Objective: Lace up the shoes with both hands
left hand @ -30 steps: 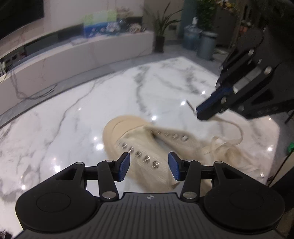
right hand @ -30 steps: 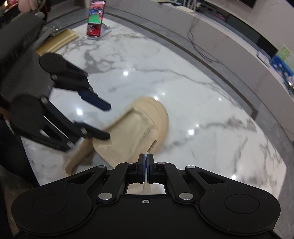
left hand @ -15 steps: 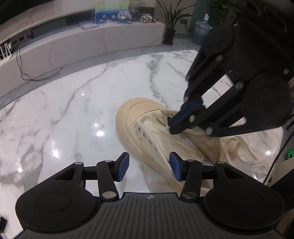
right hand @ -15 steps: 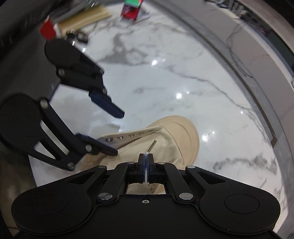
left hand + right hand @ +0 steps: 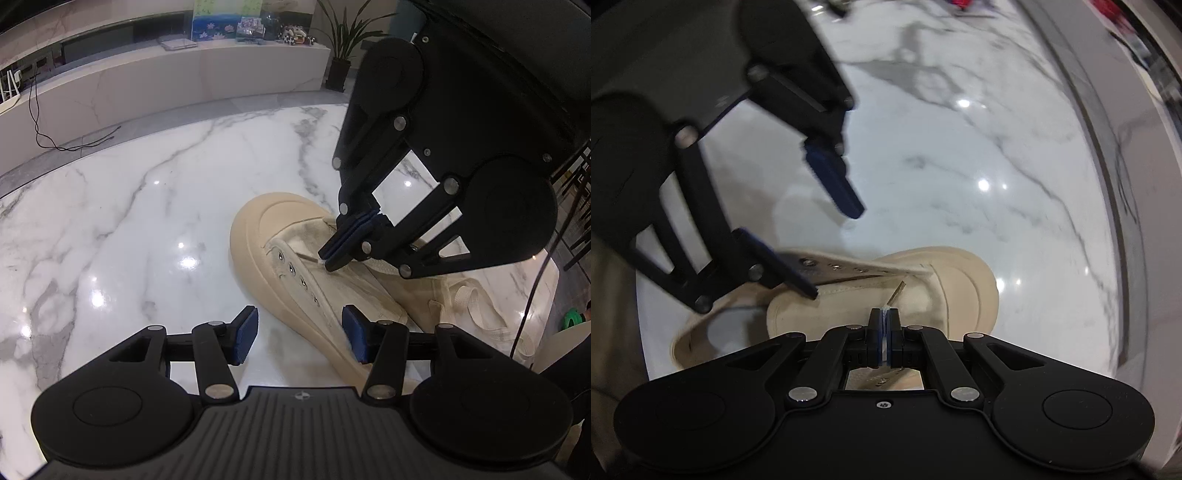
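Glossy white marble table [image 5: 147, 229], beige shoe [image 5: 273, 236]

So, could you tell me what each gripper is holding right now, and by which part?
The right gripper is shut on the shoelace just behind its stiff tip. The left gripper is open and holds nothing.

Bare marble table [image 5: 122, 236] lies open left of the shoe [image 5: 295, 295] (right gripper [image 5: 334, 254] crowds its tongue).

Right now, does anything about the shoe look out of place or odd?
Yes. The beige shoe lies tipped on its side on the marble table, not upright. Its eyelets are empty, and its lace trails loose by the heel. Only the lace tip is pinched in the shut right tool.
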The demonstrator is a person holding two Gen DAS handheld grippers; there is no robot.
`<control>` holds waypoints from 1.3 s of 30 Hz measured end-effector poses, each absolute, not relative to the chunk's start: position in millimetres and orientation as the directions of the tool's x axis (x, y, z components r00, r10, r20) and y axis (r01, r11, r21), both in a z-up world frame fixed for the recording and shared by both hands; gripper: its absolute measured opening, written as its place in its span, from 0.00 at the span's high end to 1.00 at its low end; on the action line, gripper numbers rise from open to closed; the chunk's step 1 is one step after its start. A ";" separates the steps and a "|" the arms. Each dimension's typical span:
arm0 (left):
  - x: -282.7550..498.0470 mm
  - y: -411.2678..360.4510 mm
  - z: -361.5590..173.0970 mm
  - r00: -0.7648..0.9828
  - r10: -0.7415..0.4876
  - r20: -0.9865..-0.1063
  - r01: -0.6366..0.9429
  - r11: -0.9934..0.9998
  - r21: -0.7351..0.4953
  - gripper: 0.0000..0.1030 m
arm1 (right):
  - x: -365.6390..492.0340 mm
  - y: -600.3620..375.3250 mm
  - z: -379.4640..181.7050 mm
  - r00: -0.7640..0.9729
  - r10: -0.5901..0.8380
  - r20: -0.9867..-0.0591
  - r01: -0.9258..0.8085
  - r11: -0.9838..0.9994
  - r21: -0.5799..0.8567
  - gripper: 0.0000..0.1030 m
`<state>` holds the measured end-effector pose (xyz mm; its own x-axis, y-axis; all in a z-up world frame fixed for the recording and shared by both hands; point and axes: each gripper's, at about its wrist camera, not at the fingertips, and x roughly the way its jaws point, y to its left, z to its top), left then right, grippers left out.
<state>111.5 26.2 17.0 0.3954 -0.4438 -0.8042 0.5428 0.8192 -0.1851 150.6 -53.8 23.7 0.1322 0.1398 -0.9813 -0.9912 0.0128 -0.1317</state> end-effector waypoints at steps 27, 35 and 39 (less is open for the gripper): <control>105.4 24.2 19.1 0.389 -0.433 -0.813 0.544 0.820 -0.176 0.51 | 150.9 -36.2 9.6 0.152 0.084 -0.985 -0.977 -0.138 -0.162 0.99; 106.4 24.1 17.4 0.389 -0.432 -0.814 0.544 0.820 -0.175 0.51 | 148.9 -38.2 14.4 0.153 0.086 -0.984 -0.978 -0.133 -0.164 0.99; 105.6 24.4 17.8 0.389 -0.431 -0.814 0.544 0.820 -0.175 0.51 | 148.9 -38.2 14.9 0.152 0.085 -0.985 -0.978 -0.133 -0.163 0.99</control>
